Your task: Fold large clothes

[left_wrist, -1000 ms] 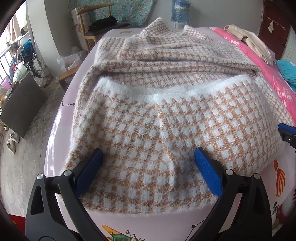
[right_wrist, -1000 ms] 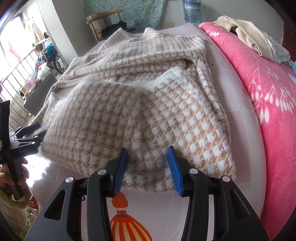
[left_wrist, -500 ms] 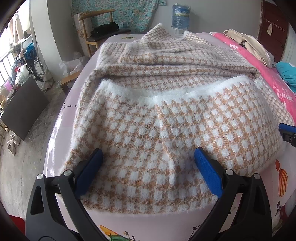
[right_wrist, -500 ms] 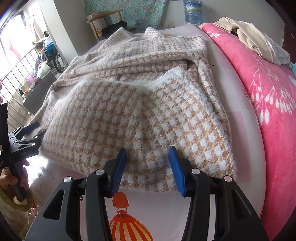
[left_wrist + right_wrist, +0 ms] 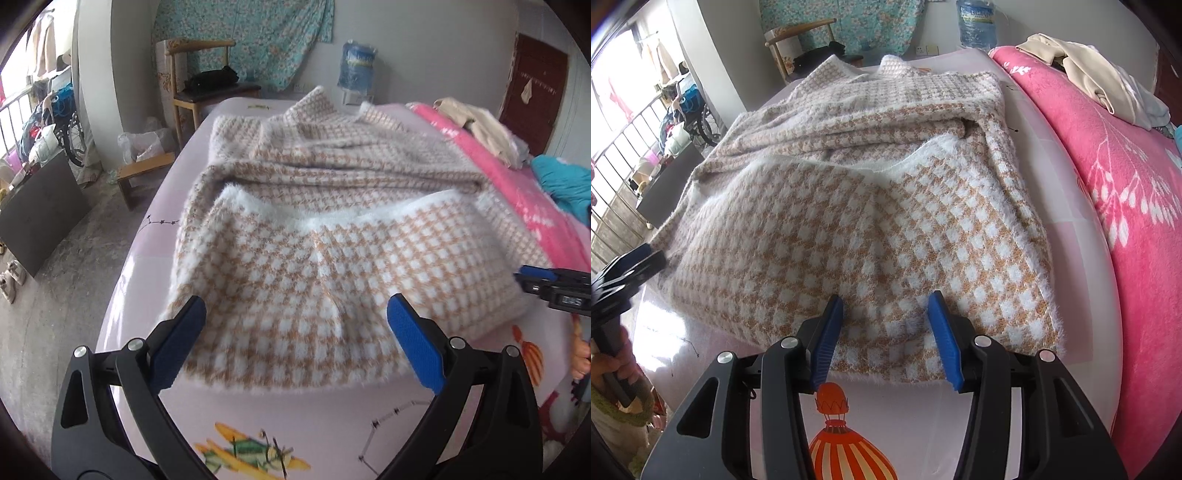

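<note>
Looked low and close along the bed (image 5: 317, 417), from its near edge. Shared the checked garment (image 5: 332, 266) (image 5: 849, 221) between views.

The tan-and-white checked knit garment (image 5: 332, 266) looks fuzzy and woolly, lying on a smooth, faintly glossy pale-pink printed bedsheet (image 5: 325, 417); beside it, a plush pink fleece blanket (image 5: 1126, 192).

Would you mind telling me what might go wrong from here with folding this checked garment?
1. Both the left gripper and the right gripper are open over the near hem of the garment, so a shallow bite might catch only the top layer.
2. A ridge runs up the middle of the folded flap; folding over it could set a crease.
3. The garment's left edge lies close to the bed edge and might slide off.
</note>
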The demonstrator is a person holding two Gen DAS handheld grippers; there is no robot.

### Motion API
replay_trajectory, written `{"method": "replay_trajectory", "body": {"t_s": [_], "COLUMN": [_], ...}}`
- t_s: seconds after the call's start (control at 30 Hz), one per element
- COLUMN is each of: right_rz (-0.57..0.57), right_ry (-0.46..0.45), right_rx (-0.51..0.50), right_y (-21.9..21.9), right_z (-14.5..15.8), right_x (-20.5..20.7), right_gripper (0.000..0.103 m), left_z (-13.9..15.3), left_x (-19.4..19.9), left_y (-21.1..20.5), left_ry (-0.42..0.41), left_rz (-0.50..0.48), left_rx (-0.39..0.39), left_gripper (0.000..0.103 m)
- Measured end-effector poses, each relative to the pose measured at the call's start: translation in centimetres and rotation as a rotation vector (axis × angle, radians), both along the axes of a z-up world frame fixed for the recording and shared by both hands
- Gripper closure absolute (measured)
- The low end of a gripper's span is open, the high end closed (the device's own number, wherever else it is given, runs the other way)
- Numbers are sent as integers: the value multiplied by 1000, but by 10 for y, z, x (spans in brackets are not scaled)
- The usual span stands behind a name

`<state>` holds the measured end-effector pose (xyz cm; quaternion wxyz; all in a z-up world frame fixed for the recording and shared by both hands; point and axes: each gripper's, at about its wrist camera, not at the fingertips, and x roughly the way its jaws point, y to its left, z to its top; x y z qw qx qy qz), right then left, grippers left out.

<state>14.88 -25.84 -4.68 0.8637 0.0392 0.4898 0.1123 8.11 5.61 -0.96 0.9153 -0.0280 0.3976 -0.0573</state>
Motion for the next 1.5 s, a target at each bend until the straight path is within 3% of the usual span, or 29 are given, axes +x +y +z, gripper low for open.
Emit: {"method": "replay_trajectory", "body": {"t_s": [0.33,0.47,0.63,0.77,0.93,1.27,1.37,1.5], "right_rz": [4,-4,-24,-113,-234,-391,-432,-489], "right_ry": [5,3,21,84,109,-12,-50,-97], "right_rx": [10,32,96,137,213,272,282,264], "right_y": [0,-5,-24,-50,-76,-74,-71,-71], "right_z": [1,8,15,7,-5,-13,-14,-16], "right_x": [1,-6,-33,-49,-50,-17,-17,-16], "right_gripper": [51,51,46,44,44,44,44,66], "left_z": [-20,-33,-42,-51,-53,-60,-59,-53], "left_x": [-41,-37,-25,-20,-13,-11,-7,-2], "left_y": [38,53,79,95,96,104,103,94], "left_ry": [90,109,87,72,61,22,27,36], "left_rz": [107,119,144,173,197,283,311,328], "left_rx": [-245,-373,-594,-745,-766,-802,-766,-655], "left_gripper": [8,18,22,26,35,53,65,74]}}
